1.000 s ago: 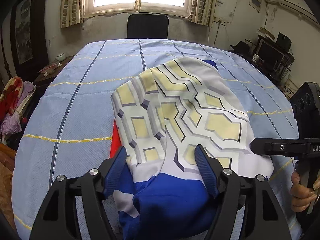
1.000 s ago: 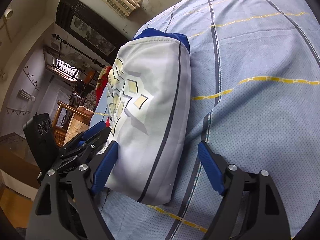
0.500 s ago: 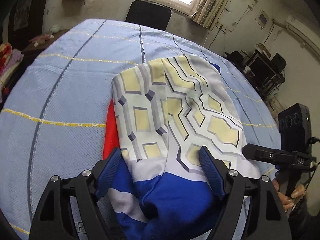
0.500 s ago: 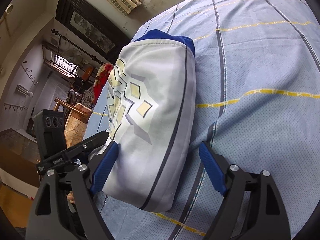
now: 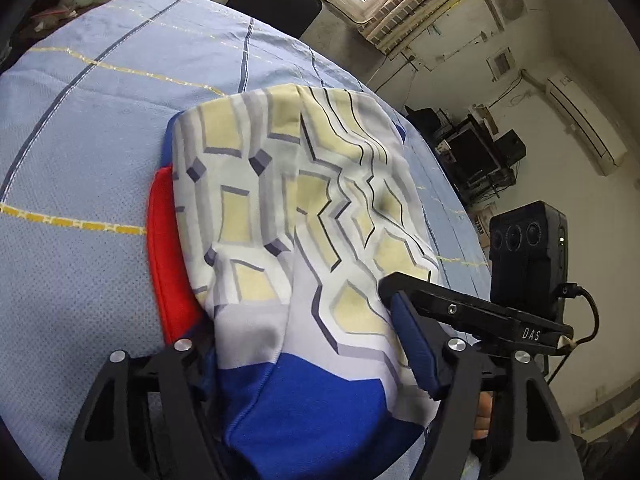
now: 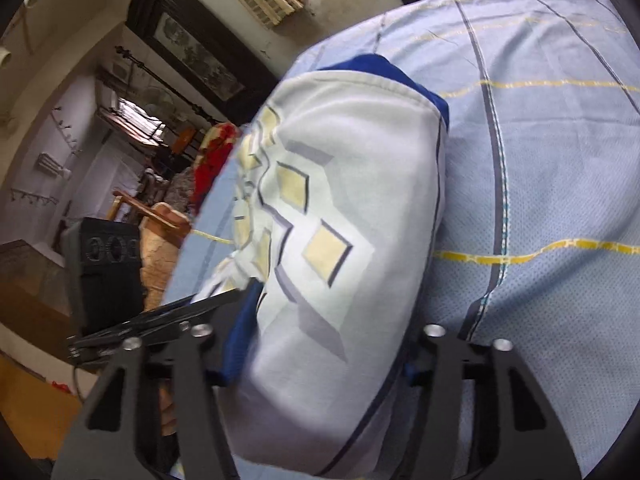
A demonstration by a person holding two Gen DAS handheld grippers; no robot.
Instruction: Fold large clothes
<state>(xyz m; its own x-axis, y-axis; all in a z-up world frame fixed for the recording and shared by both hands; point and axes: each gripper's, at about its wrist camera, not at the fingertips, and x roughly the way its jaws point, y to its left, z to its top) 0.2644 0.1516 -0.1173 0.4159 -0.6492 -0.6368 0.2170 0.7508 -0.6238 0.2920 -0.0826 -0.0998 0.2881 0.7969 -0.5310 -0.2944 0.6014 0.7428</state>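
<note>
A folded garment (image 5: 288, 208), white with yellow and grey geometric print, blue trim and a red layer (image 5: 168, 248) beneath, lies on the light blue bed sheet (image 5: 80, 160). My left gripper (image 5: 300, 332) straddles its near blue end. Its jaws are closing, with the pads against the cloth on both sides. From the right side my right gripper (image 6: 328, 332) is closing on the same garment (image 6: 340, 240), both pads sunk into the fabric. The right gripper's black finger (image 5: 460, 310) lies against the garment's right edge, close to my left gripper's right pad.
A black chair (image 5: 276, 4) stands at the bed's far edge under the window. A desk with electronics (image 5: 480, 156) is beyond the right side. A pile of clothes (image 6: 212, 160) and wooden furniture (image 6: 160, 216) lie past the left side. Open sheet (image 6: 560, 160) stretches to the right.
Both pairs of jaws have narrowed onto the garment. The left gripper has rolled and dropped closer to the cloth. The right gripper has lifted slightly, and the two grippers now nearly touch.
</note>
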